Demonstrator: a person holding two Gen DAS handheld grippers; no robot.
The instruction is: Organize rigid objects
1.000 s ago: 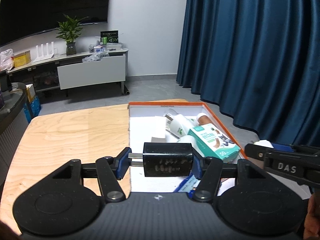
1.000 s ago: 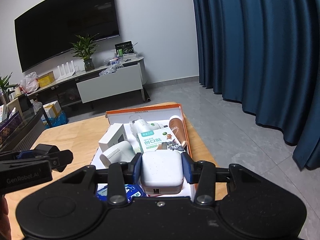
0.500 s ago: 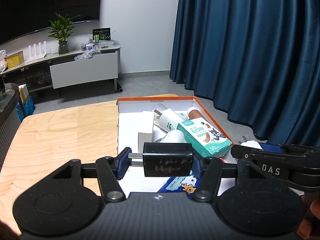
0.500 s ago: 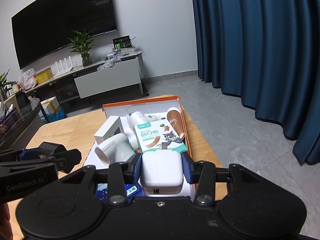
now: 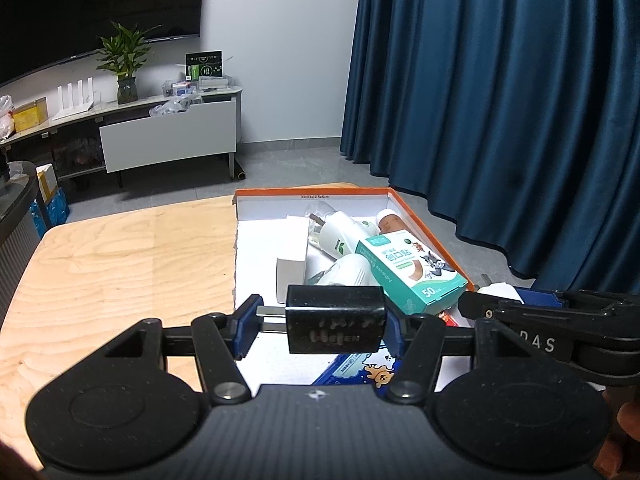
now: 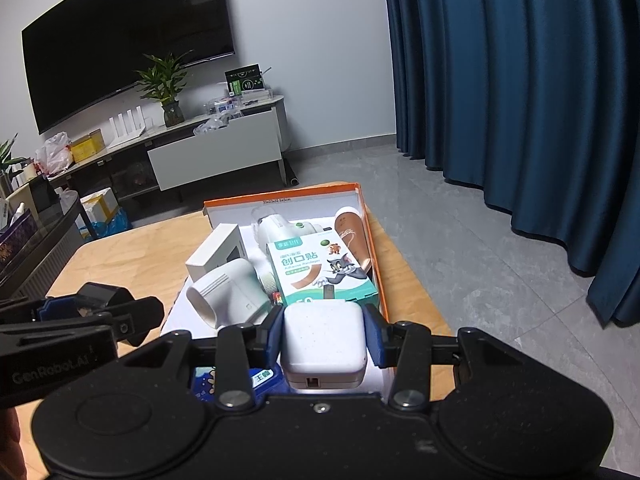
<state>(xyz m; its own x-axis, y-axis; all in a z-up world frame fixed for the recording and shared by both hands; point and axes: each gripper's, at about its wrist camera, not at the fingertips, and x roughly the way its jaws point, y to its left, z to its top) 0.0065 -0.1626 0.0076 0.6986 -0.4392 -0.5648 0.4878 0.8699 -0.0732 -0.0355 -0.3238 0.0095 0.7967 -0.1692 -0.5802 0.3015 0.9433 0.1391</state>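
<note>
Both hands hover over the orange-rimmed box (image 5: 430,236), crowded already with a bandage carton (image 6: 320,270). Left gripper (image 5: 320,322) clamps the black charger (image 5: 335,319); right gripper (image 6: 323,338) pinches the white charger (image 6: 323,336), likely awaiting 2 free spots.

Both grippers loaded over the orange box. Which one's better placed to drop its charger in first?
Probably left. Its black charger hangs over the box's bare white floor; the right gripper's white charger sits over the crowded side, by the bandage box.
</note>
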